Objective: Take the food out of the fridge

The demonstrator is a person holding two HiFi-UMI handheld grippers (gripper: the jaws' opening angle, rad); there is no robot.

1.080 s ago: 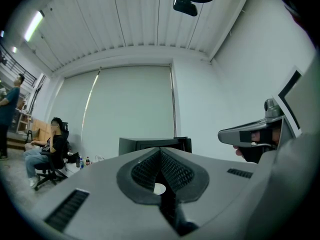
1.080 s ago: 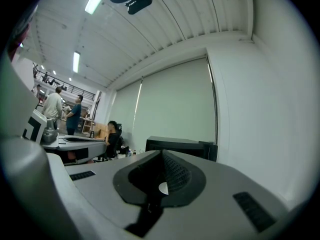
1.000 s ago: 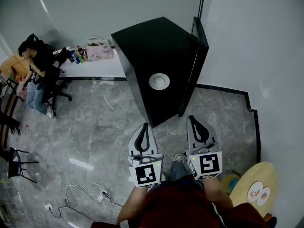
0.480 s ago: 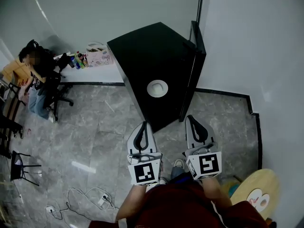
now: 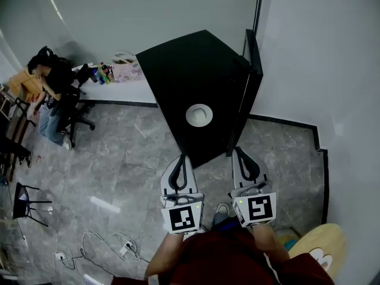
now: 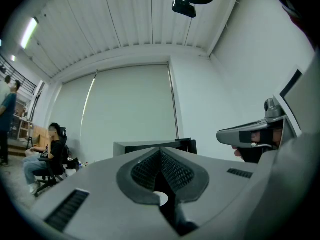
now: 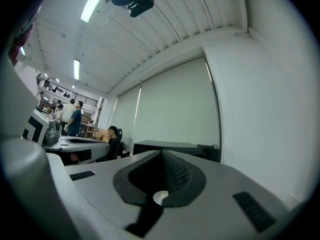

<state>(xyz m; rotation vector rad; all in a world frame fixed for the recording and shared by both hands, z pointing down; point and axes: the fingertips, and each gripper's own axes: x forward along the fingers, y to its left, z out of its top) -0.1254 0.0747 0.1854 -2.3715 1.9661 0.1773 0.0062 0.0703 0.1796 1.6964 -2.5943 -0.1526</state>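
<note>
Head view first, closest to you: your left gripper and right gripper are held out side by side at waist height. Each gripper view shows its black ribbed jaws pressed together with nothing between them. So both are closed and empty.

Just past the tips lies the grey marble floor. Beyond that narrow strip stands the black box-shaped fridge, with a white round dish-like object resting on its dark surface.

What has changed over the last second is your position. The round wooden table at your right has slid lower and is partly out of the picture. The fridge's near corner now sits just ahead of the gripper tips. You have been closing in on the fridge, and both grippers have travelled with you without opening.

For the task, I judge this as approach only. No food is in view anywhere; whatever you are to take out must be inside the fridge. A thin black panel runs down the fridge's right edge, possibly the door, but I cannot tell whether it is ajar. You will need open jaws before you grasp anything.

Farther off at the left, a white desk holds a cluster of bottles, and a seated person is beside it.
</note>
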